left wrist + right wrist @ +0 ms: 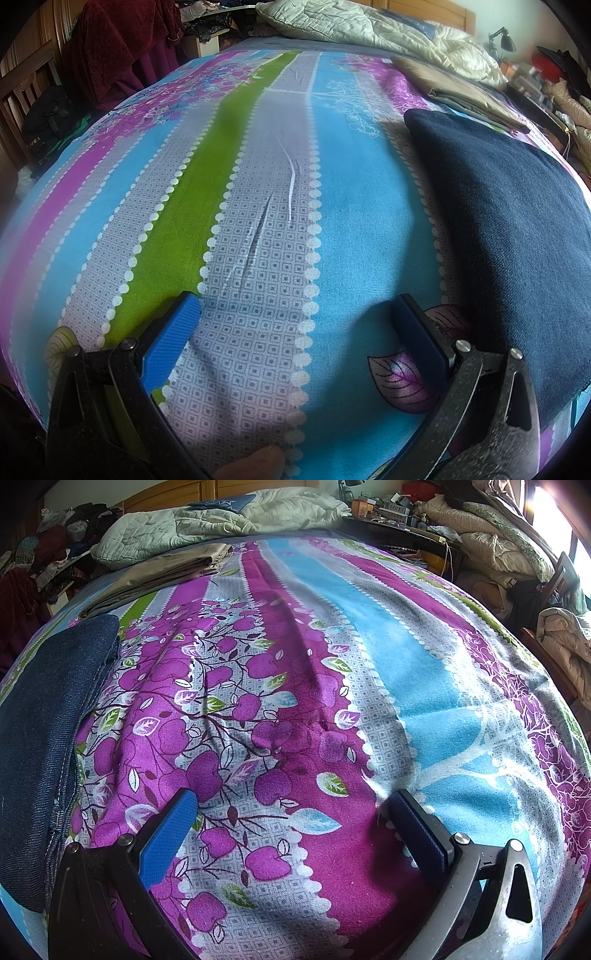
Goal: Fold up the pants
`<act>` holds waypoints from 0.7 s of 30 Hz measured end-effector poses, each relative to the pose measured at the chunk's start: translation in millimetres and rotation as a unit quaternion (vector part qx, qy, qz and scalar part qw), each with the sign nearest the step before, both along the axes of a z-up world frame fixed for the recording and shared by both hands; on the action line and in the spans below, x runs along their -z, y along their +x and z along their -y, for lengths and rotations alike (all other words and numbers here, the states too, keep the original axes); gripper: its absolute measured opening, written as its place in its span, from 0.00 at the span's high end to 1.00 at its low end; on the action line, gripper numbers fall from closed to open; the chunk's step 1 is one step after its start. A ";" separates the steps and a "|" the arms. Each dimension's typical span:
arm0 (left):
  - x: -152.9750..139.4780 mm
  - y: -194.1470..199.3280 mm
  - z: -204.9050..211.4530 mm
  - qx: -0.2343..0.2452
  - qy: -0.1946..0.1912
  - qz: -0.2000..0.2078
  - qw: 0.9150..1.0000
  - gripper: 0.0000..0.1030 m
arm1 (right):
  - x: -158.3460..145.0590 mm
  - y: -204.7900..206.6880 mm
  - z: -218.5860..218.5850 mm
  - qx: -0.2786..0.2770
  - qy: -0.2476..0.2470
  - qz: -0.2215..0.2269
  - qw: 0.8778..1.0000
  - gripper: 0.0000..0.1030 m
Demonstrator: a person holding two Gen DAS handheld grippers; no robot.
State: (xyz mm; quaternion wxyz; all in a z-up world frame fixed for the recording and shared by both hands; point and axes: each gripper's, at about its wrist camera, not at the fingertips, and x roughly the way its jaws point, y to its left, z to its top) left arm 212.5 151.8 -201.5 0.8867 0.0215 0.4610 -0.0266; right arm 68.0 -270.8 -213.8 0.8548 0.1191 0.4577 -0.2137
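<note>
1. Jeans (pixel 509 236), dark blue and folded into a flat stack, lie on the bedsheet (pixel 258 221) near the bed's right edge in my left wrist view, just beside my left gripper (pixel 295 321) on its right.
2. My left gripper hangs low over the striped sheet with its blue pads (pixel 170 339) spread wide and nothing between them; a fingertip (pixel 255 461) shows at the bottom edge of this view.
3. Beyond the jeans, toward the head of the bed, a folded tan garment (pixel 454 88) lies on the sheet, and behind it a rumpled pale quilt (pixel 354 29).
4. In my right wrist view the same jeans (pixel 40 738) lie at the left, their stitched edges stacked, well to the left of my right gripper (pixel 295 808).
5. My right gripper stands wide apart too, empty, over the purple flowered part of the sheet (pixel 295 701).
6. The tan garment (pixel 155 576) and the quilt (pixel 184 528) lie farther up the bed.
</note>
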 end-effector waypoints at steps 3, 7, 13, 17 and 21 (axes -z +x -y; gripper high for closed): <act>0.0 0.1 -0.1 0.000 0.000 0.000 1.000 0.00 | 0.0 0.0 0.0 -0.004 0.001 0.002 1.000 0.00; -0.1 0.1 0.2 0.000 0.000 0.000 1.000 0.00 | 0.0 0.0 0.0 -0.004 0.001 0.002 1.000 0.00; -0.2 0.2 0.1 0.000 0.000 0.000 1.000 0.00 | 0.0 0.1 0.1 -0.004 0.001 0.002 1.000 0.00; 0.0 0.3 -0.5 0.001 0.000 0.000 1.000 0.00 | 0.0 0.1 0.1 -0.004 0.001 0.002 1.000 0.00; -0.2 0.3 -0.2 0.001 0.000 0.000 1.000 0.00 | 0.0 0.1 0.2 -0.005 0.002 0.002 1.000 0.00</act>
